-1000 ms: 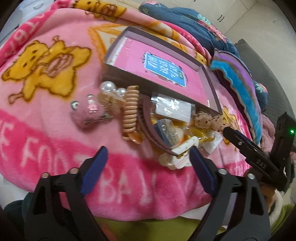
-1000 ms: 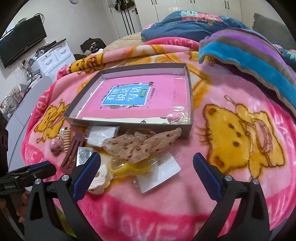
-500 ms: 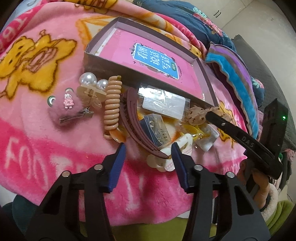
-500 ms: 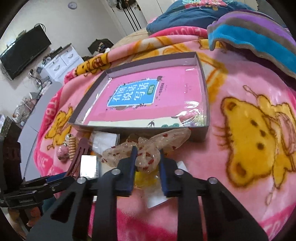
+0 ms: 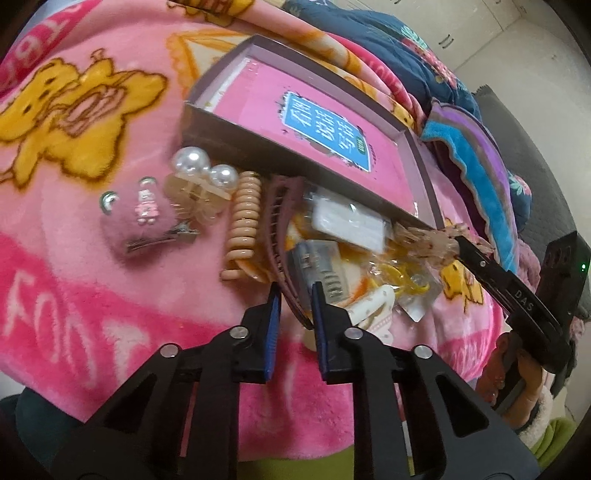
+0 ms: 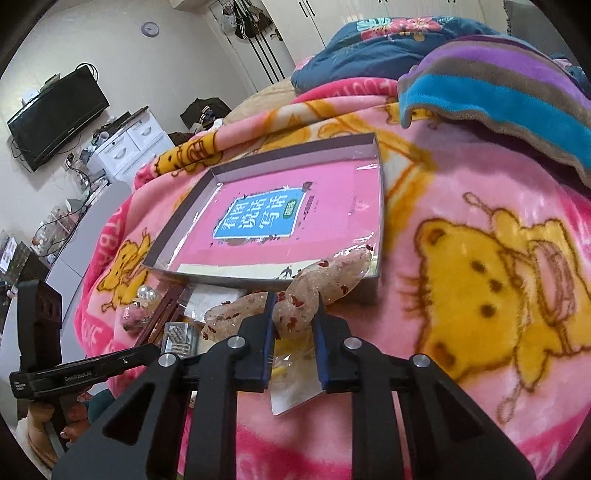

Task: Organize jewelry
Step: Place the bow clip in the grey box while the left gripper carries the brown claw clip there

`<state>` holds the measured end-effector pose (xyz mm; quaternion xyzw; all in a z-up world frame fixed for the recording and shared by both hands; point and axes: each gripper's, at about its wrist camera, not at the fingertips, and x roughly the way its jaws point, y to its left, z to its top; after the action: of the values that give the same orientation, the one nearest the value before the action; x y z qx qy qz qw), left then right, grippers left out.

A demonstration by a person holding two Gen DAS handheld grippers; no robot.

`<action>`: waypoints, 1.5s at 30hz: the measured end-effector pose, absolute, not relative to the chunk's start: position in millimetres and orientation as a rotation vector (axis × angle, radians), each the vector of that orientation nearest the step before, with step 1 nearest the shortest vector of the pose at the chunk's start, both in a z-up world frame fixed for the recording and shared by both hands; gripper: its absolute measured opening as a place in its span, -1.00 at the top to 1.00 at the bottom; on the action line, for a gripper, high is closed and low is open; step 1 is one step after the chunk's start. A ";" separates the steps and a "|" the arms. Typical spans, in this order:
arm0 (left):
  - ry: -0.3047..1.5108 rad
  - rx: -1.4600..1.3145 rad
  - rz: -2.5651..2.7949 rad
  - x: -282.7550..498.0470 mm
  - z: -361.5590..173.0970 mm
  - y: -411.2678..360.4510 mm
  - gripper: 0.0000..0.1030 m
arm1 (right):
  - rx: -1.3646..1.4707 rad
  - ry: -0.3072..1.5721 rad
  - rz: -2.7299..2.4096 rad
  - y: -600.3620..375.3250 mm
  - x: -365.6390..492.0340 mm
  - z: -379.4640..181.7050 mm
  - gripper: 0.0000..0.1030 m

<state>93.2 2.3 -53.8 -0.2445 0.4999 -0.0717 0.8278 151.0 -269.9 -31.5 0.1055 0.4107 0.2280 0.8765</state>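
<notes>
Both grippers clamp hair pieces beside the tray.
The left gripper is closing on the headband; the right gripper pinches the bow by the tray. Lifting could snag neighbouring clips or let slick plastic slip.

A lived-in home bedroom. A bed is spread with a pink cartoon-bear fleece blanket and piled quilts; beyond stand white wardrobe doors, a white drawer chest, a wall-mounted television and a round wall clock.
</notes>
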 end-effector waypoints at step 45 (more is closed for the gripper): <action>0.773 -0.376 -0.102 155.1 58.8 29.0 0.99 | 0.212 0.702 0.471 -268.5 188.3 17.7 0.67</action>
<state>155.1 29.0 58.8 -0.1822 0.3748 -0.0495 0.9077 188.3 -268.5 17.7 0.1025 0.3402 0.2281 0.9065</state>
